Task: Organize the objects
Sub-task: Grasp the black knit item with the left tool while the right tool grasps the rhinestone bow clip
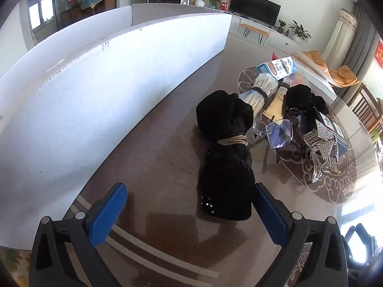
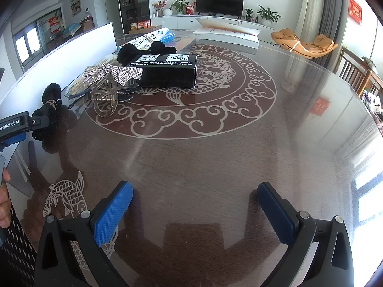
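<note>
A black fuzzy bow-shaped hair accessory (image 1: 226,157), cinched at its middle with pale cord and dotted with small rhinestones at its near end, lay on the glass-topped round table (image 2: 215,167) just ahead of the left gripper (image 1: 191,210). That gripper's blue-padded fingers (image 1: 107,215) stood wide apart and held nothing; the near end of the bow sat between them, close against the right-hand pad, though contact could not be confirmed. To the left of the bow ran a tall white curved board (image 1: 95,95) standing on the table.

Beyond the bow lay the rest of the clutter: a white-and-grey striped fabric bow (image 1: 261,91), a second black fuzzy hair piece (image 1: 301,98), a pair of clear-lensed glasses (image 1: 278,134), and a translucent claw clip topped with a rhinestone bow (image 2: 112,76). The clip rested beside a black rectangular box with white print (image 2: 167,71). A blue-and-white carton (image 1: 277,67) lay at the far end of the group.

The right gripper (image 2: 195,212) hovered over a bare stretch of the table, its blue-padded fingers (image 2: 112,212) likewise spread wide and empty. In the right wrist view, part of a hand (image 2: 4,203) showed at the left edge, near the left gripper's black body.
</note>
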The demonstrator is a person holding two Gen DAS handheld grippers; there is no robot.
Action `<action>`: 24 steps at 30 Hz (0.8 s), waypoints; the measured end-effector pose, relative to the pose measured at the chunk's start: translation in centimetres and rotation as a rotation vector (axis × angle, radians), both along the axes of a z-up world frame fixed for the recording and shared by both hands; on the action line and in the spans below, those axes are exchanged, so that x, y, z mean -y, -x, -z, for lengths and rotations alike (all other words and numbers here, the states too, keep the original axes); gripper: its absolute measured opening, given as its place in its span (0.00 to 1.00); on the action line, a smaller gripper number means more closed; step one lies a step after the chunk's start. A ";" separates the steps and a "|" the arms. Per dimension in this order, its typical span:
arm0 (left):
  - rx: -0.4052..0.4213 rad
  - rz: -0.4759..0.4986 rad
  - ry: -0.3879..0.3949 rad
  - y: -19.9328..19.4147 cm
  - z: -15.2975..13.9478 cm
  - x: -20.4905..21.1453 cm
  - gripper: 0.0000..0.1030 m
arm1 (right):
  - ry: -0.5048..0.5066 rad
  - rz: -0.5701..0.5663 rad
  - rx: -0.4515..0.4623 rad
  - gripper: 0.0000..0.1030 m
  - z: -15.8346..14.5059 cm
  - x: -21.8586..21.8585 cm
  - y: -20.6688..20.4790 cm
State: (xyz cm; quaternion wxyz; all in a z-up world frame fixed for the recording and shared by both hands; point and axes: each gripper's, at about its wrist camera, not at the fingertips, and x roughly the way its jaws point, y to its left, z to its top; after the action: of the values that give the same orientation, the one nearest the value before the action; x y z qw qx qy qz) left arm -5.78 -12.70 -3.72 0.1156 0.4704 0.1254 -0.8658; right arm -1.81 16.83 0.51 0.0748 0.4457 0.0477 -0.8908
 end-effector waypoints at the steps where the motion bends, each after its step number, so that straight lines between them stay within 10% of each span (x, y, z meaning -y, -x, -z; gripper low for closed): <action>1: 0.008 0.012 -0.001 -0.2 0.0 0.3 1.00 | 0.000 0.000 0.000 1.00 0.0 0.0 0.0; 10: 0.011 0.194 0.098 3.4 -0.4 -2.8 1.00 | 0.010 -0.038 0.030 1.00 -0.1 0.2 0.4; 11: 0.008 0.210 0.130 3.8 -0.4 -3.2 0.95 | 0.042 -0.067 0.055 1.00 -0.4 0.5 0.9; 13: 0.016 0.240 0.133 4.4 -0.1 -3.4 0.37 | 0.151 -0.119 0.082 1.00 -1.3 1.2 2.1; 22: -0.072 0.230 -0.003 -0.7 -1.3 -1.5 0.26 | 0.165 -0.248 0.103 0.98 -2.2 10.7 10.9; 24: -0.089 0.240 -0.012 -2.0 -1.7 -1.6 0.26 | 0.185 -0.254 0.087 0.74 -2.2 11.3 11.8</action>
State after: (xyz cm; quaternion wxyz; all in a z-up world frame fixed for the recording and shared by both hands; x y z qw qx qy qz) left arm -3.78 -11.09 -2.05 0.0029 0.4440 0.0781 -0.8926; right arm -13.63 5.51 2.69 0.2297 0.4656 0.0182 -0.8545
